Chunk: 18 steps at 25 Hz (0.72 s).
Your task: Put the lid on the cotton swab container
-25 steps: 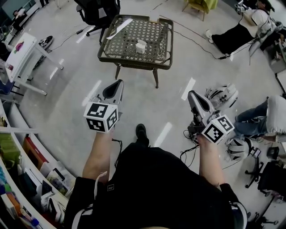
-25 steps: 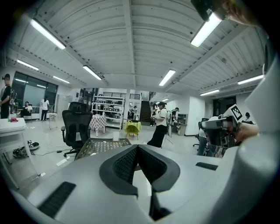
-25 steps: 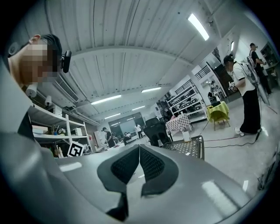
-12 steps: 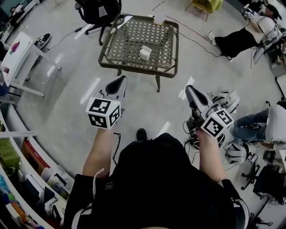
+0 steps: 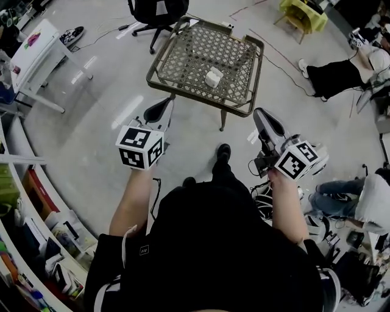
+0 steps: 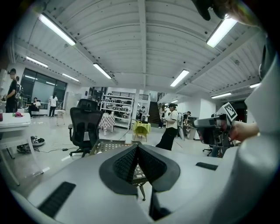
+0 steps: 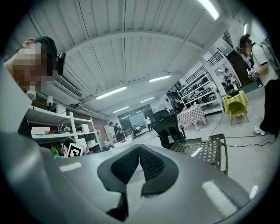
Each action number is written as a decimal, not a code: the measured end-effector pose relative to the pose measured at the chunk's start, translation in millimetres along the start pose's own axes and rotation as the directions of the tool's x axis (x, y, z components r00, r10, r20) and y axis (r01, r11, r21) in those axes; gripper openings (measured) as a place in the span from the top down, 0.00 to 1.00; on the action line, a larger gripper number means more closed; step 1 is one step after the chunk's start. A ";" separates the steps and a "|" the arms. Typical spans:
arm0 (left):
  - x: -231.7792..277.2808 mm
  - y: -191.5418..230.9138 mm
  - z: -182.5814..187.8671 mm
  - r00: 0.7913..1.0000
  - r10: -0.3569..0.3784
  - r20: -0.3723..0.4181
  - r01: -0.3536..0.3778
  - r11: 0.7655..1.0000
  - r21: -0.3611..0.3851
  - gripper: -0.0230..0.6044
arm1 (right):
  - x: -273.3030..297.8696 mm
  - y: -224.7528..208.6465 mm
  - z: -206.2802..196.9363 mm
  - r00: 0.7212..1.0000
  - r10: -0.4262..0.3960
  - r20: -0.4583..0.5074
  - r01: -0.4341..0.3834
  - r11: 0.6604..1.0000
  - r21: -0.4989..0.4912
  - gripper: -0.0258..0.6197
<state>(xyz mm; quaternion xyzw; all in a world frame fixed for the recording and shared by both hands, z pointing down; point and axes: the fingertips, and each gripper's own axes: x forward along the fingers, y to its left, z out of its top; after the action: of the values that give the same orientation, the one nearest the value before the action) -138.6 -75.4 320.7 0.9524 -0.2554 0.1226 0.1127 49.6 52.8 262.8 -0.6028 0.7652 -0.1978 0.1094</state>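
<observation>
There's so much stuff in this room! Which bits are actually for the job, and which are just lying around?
For the job: left gripper and right gripper, both shut and empty; the small white container on the lattice table, its lid too small to make out.

Just lying about: black office chair, yellow chair, white desk.

A low table with a lattice top (image 5: 201,55) stands on the pale glossy floor. A black office chair (image 5: 155,11) sits just behind the table, and a yellow-green chair (image 5: 303,13) is off beyond its right corner. Well to the left of the table is a white table (image 5: 38,52) with a sneaker (image 5: 72,36) on the floor beside it. Right of the lattice table is a person in black and white (image 5: 338,73), and cluttered shelves (image 5: 30,207) curve along the wall far to its near left.
</observation>
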 end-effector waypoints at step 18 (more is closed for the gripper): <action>162.1 6.9 33.0 0.947 0.318 -0.055 -0.320 0.947 -0.036 0.95 | 93.9 -181.2 57.2 0.939 0.324 -0.115 -0.312 0.943 0.115 0.94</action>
<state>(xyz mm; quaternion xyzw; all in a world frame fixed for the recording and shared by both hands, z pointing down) -0.2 -164.7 337.8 0.8926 -0.4059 0.1564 0.1188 208.7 -83.0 296.8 -0.4508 0.8479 -0.2530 0.1175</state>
